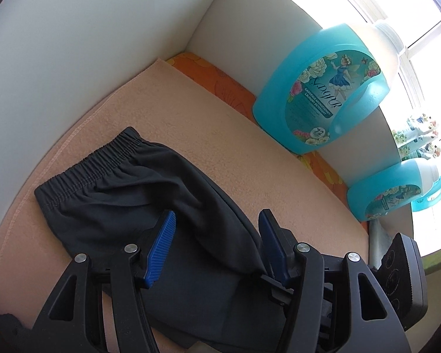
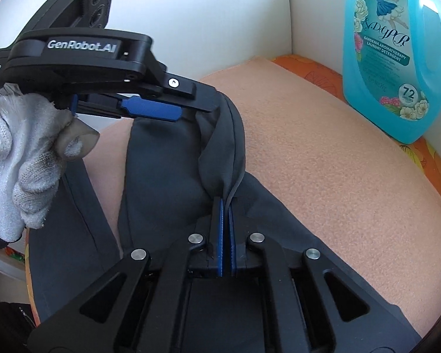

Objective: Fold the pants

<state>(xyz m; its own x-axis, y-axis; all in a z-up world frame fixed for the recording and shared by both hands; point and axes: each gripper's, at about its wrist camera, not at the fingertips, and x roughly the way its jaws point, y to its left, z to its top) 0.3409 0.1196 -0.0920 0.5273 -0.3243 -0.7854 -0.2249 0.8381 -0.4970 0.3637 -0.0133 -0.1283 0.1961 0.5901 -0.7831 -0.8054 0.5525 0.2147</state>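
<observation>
Dark grey pants lie on a peach towel, elastic waistband at the far left. My left gripper stands open with a raised fold of the pants between its blue pads; the cloth lies against the right-hand finger, and the left-hand pad is bare. In the right wrist view the left gripper is seen side-on, held by a white-gloved hand, with the pants hanging from its tip. My right gripper is shut on a thin ridge of the same cloth.
A blue laundry detergent bottle stands at the towel's far edge on an orange floral cloth; a second one stands to its right. White walls meet in a corner behind the towel. A bright window lies beyond.
</observation>
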